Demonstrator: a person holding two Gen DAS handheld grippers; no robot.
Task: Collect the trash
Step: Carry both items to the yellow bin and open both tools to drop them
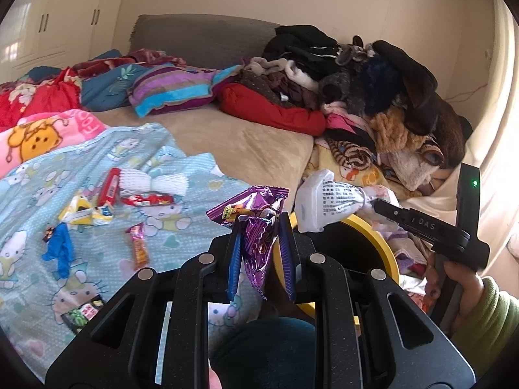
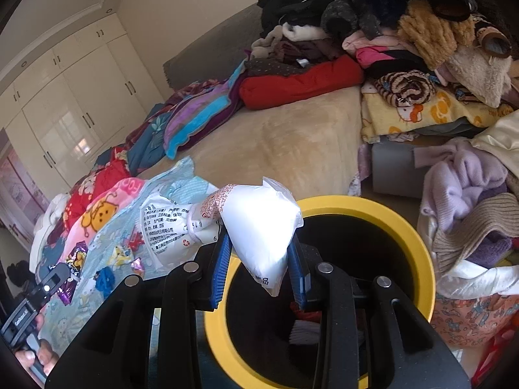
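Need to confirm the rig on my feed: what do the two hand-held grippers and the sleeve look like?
Both the left hand-held gripper and right hand-held gripper are black plastic with silver pivot pins and blue ribbed finger pads. The right one shows white lettering and a green light. The sleeve is green.

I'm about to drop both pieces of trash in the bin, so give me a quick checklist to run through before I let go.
1. Right gripper shut on the white bag: ok.
2. White bag above the mouth of the yellow-rimmed bin: ok in the right wrist view.
3. Left gripper shut on the purple wrapper: ok.
4. Purple wrapper over the bin opening: cannot tell; the left wrist view shows the rim just behind it.
5. Room left in the bin: ok, only some trash shows at the bottom.
6. Bed cleared of trash: not ok, wrappers lie on the blue blanket.
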